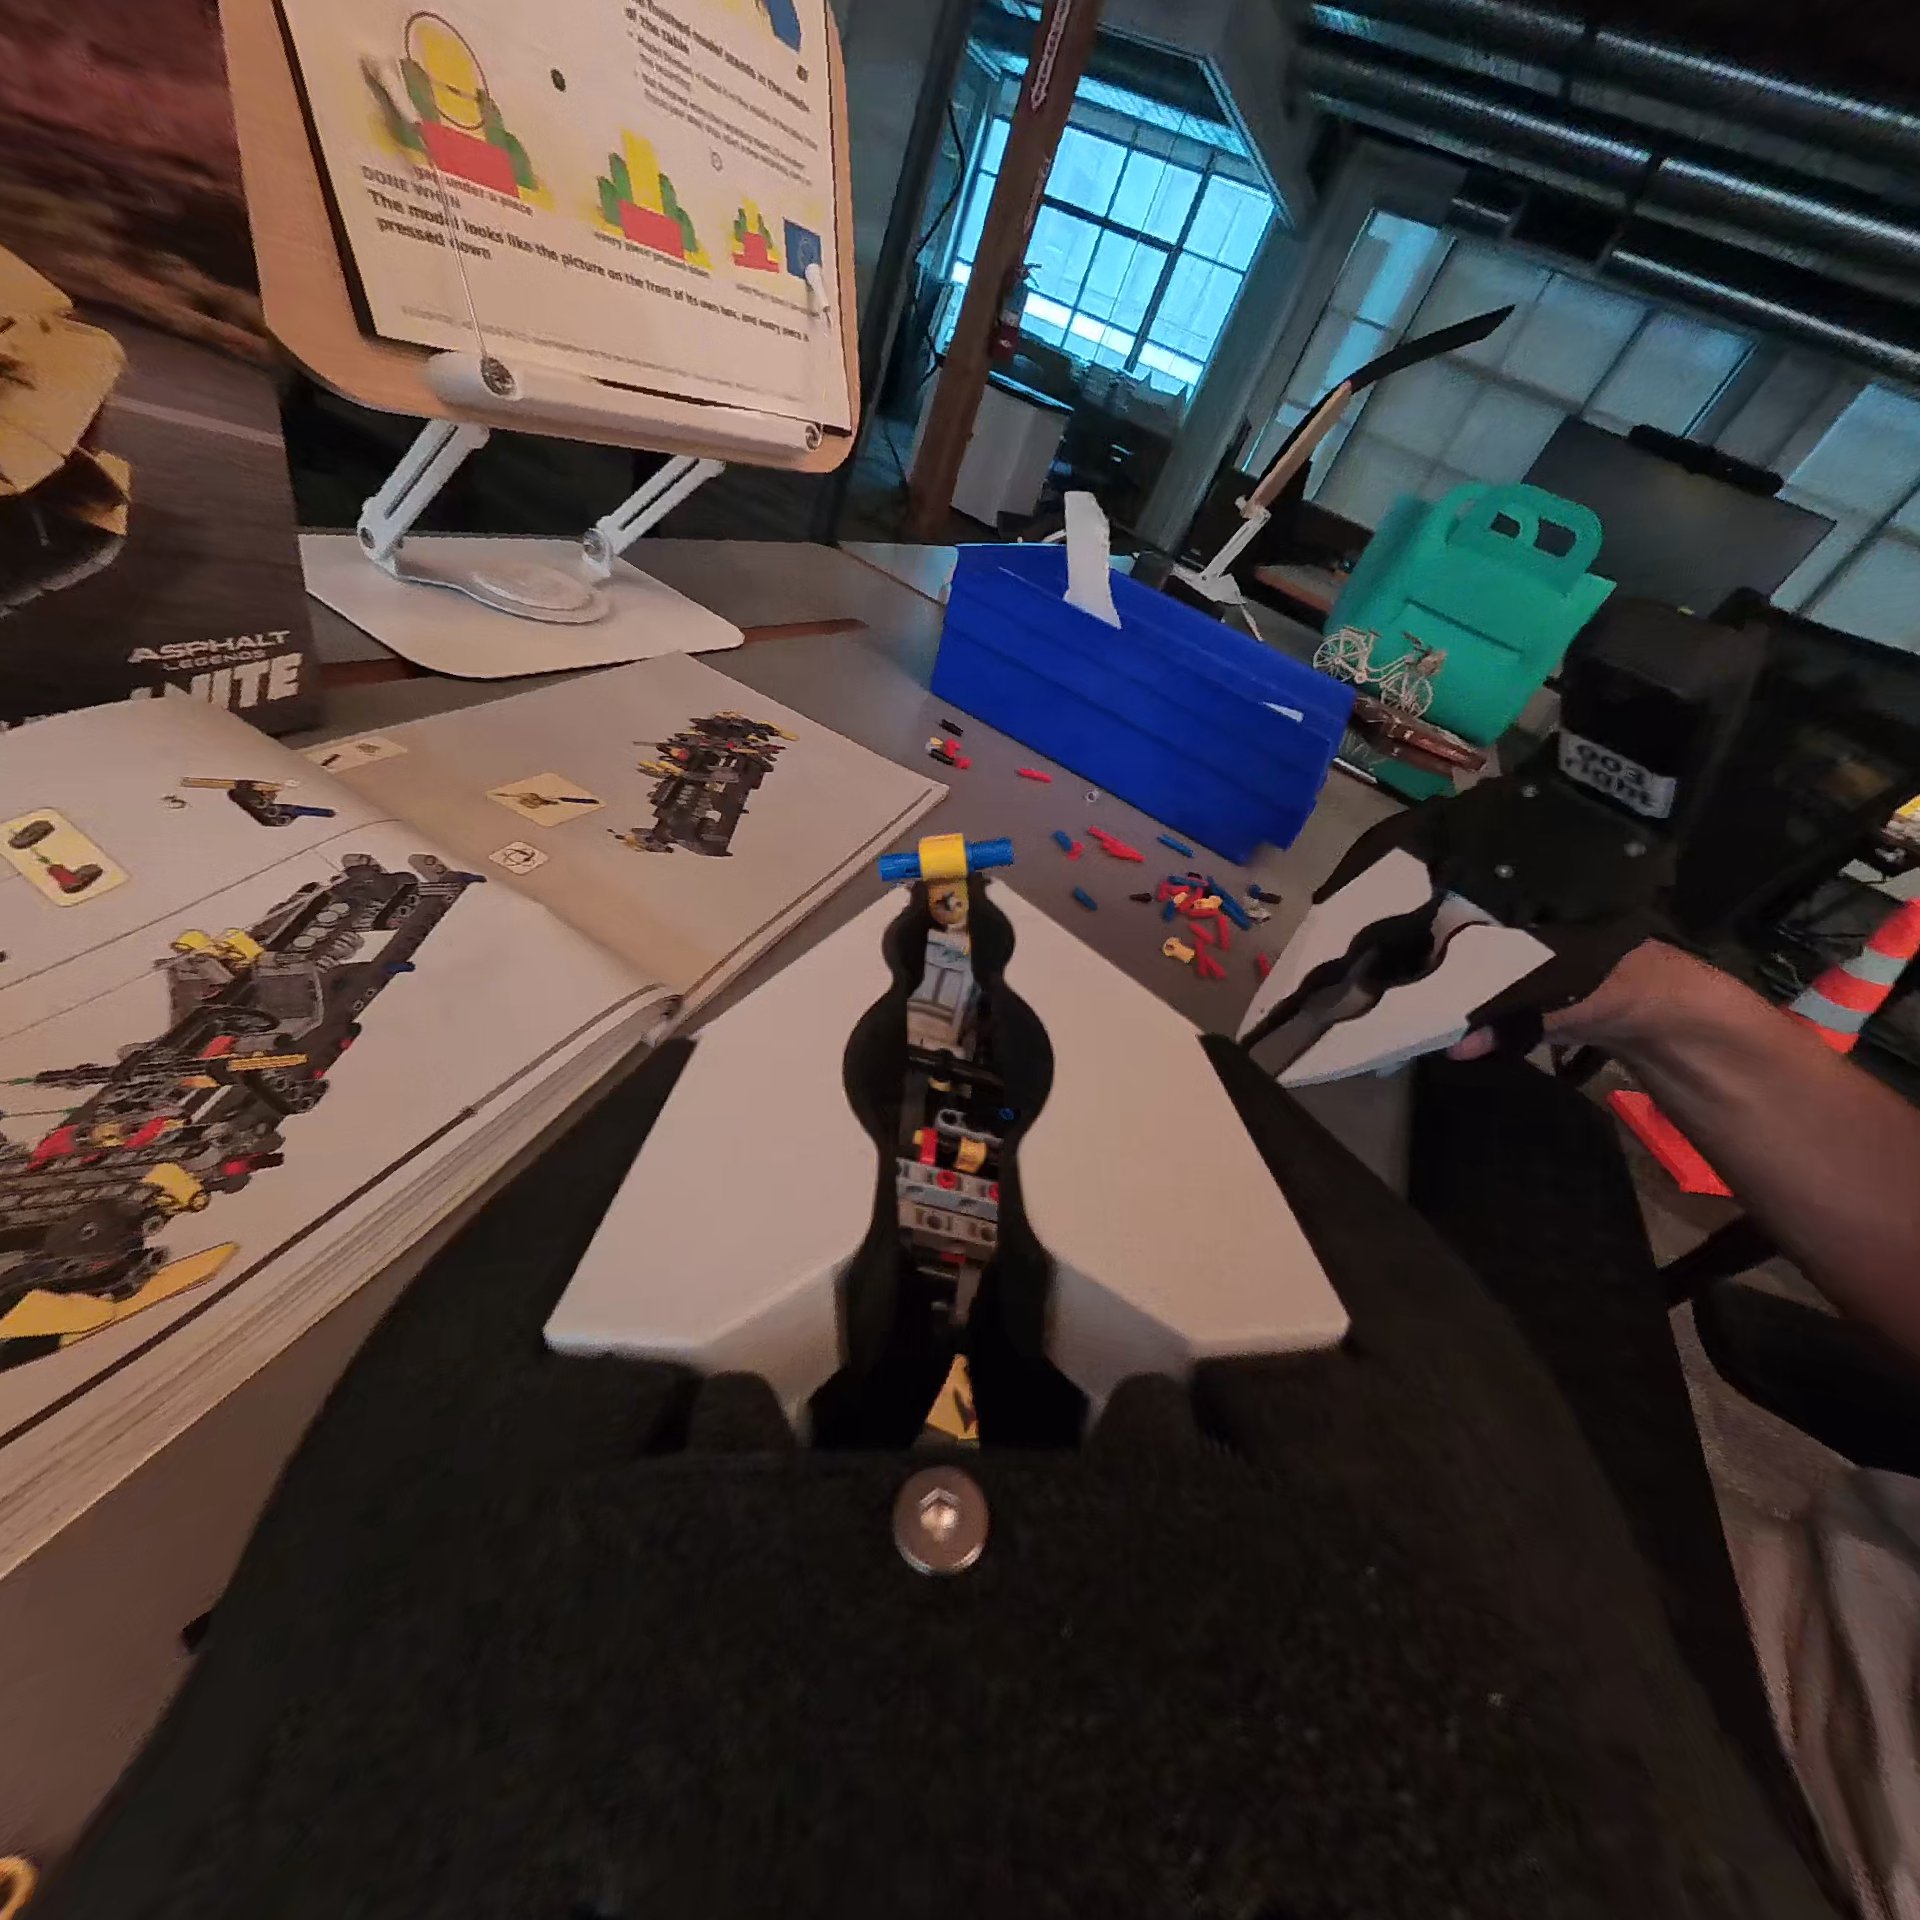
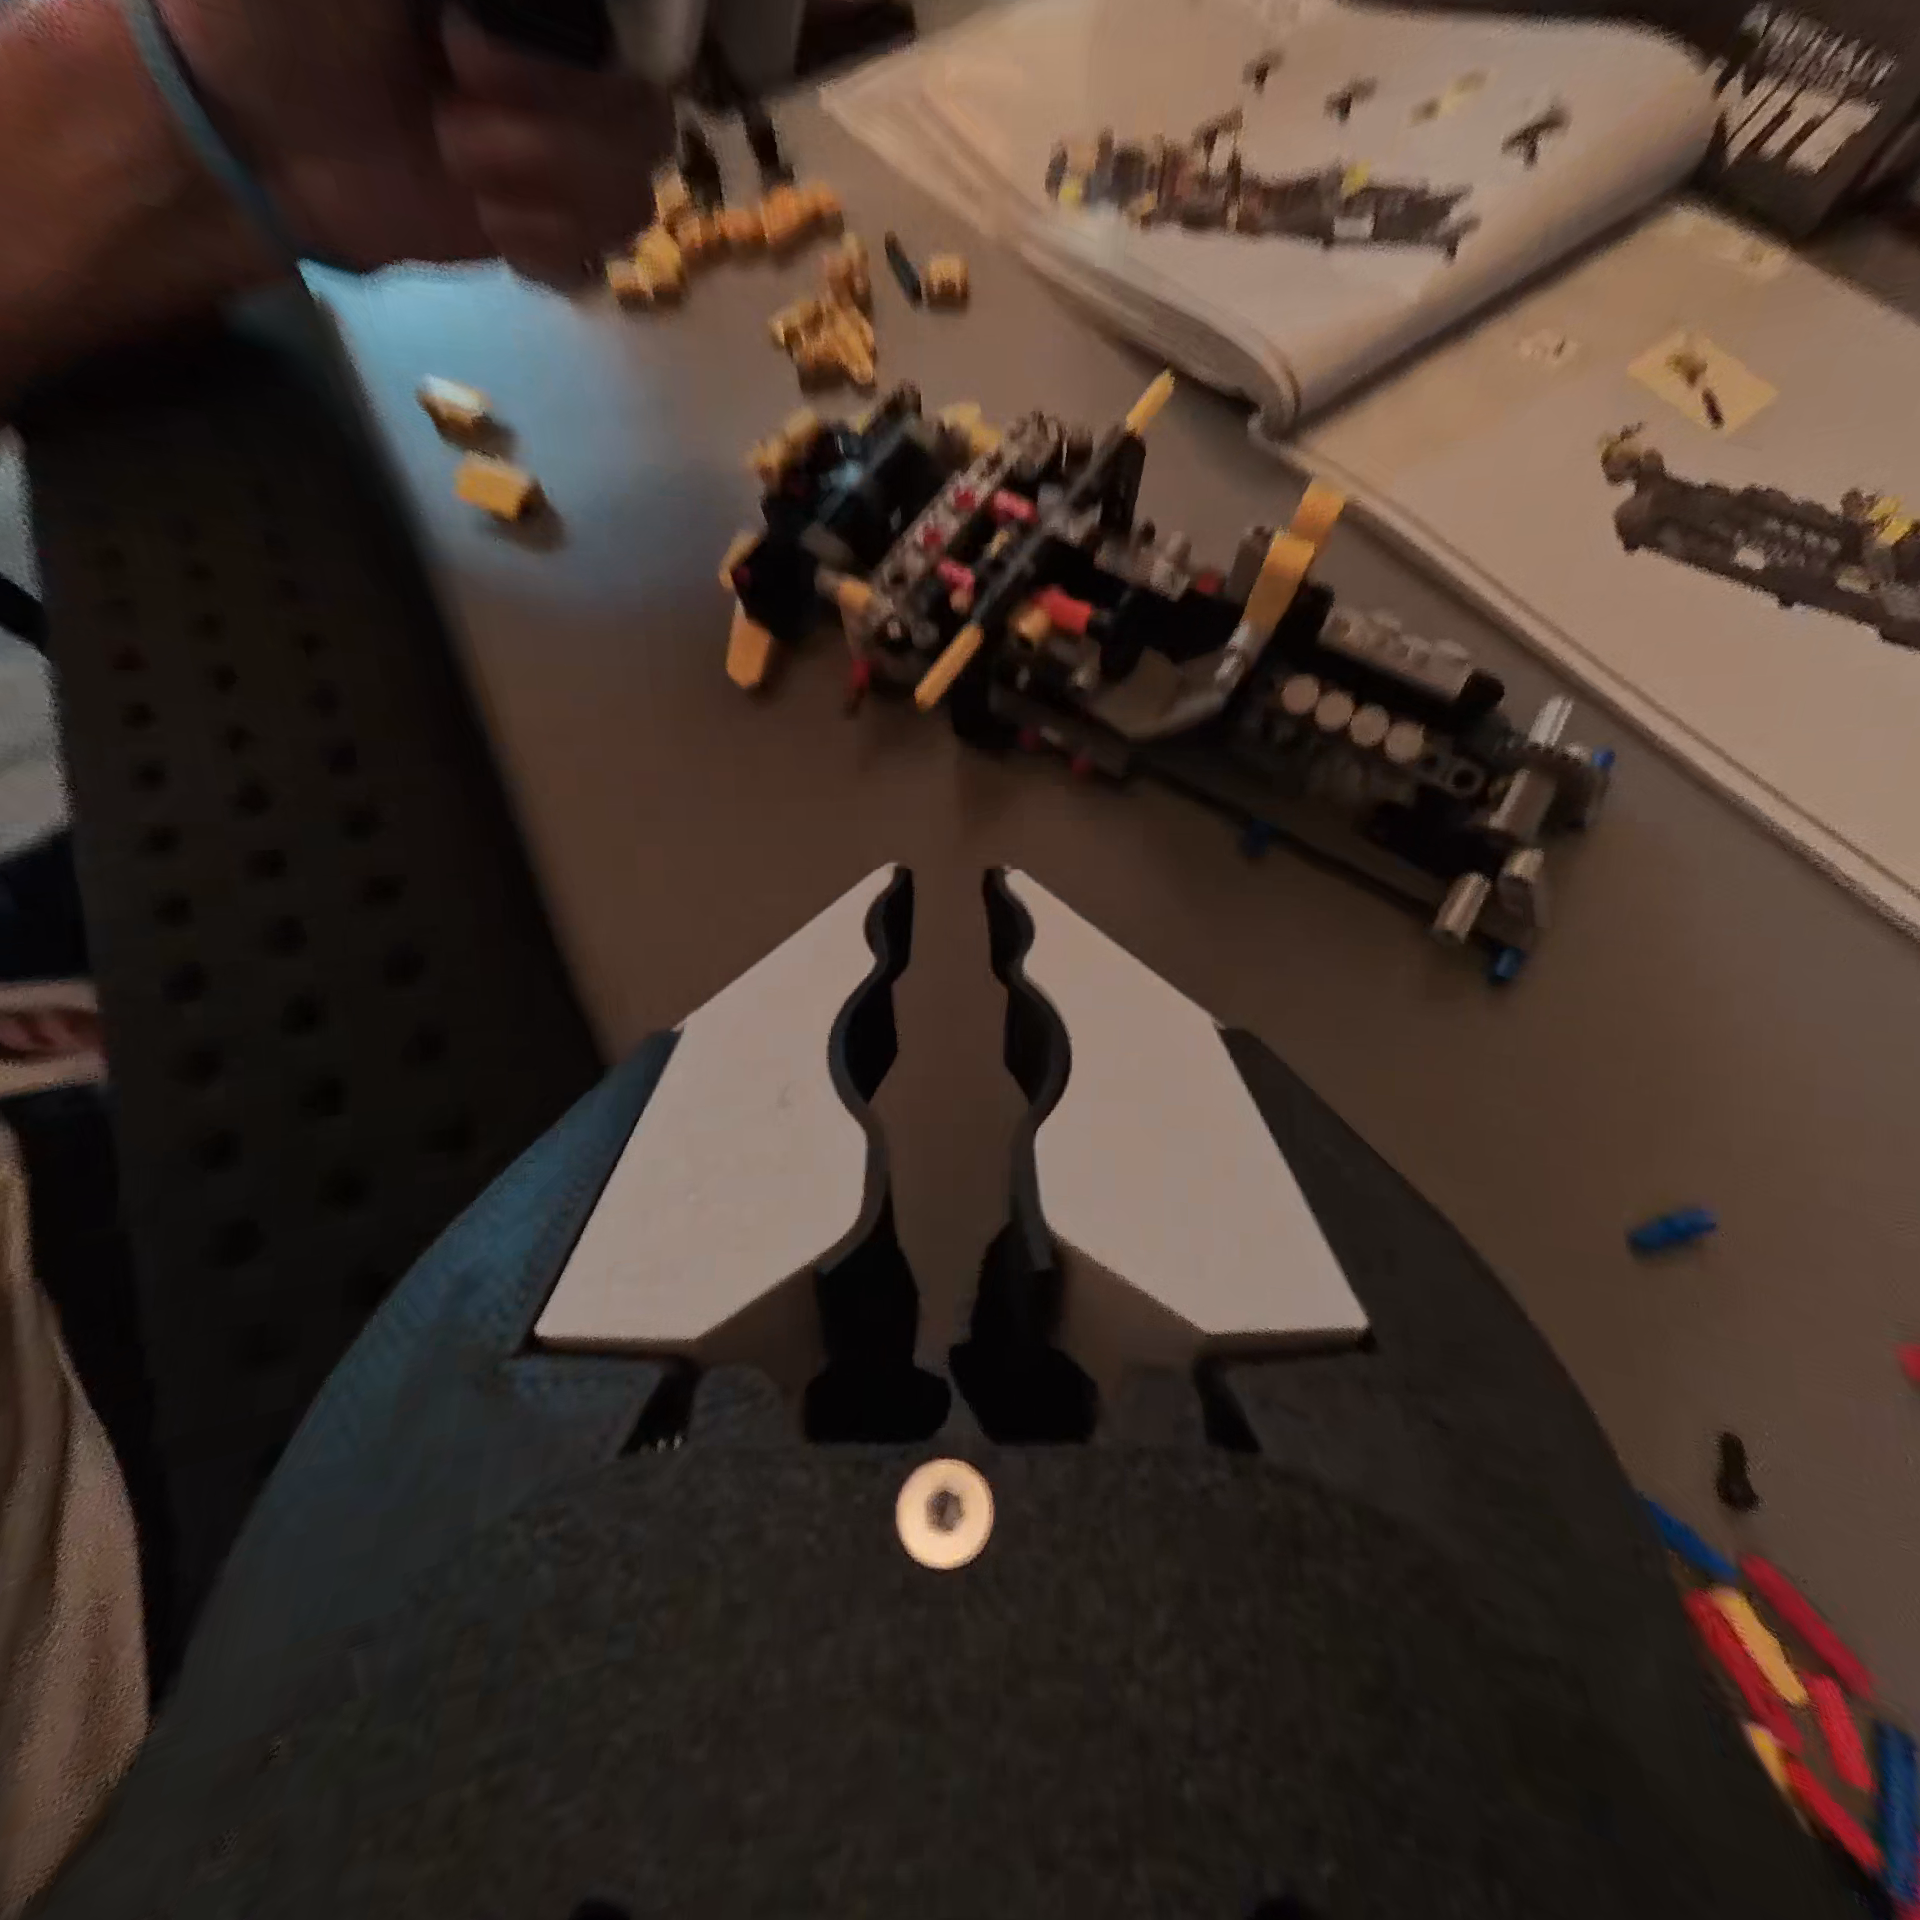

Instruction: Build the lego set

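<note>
A: Nearest the lens, what do you see?

B: The left gripper, its white fingers pressed onto a small lego sub-assembly, a narrow stack of grey, black and yellow pieces running down the gap. At its top sits a yellow connector on a blue pin, just past the fingertips.

A: And the other tongs?

B: The right gripper stands a little spread, pinching nothing; bare table shows between the tips. In the left wrist view it hangs off to the right, in a person's hand.

A: Where is the main build?

B: The long black lego model lies on the table beyond the right tips, apart from them, beside the open instruction book. Yellow pieces are scattered behind it.

A: Anything else?

B: Red and blue pins lie loose near a blue bin, and a sheet stands on a white stand.
</note>
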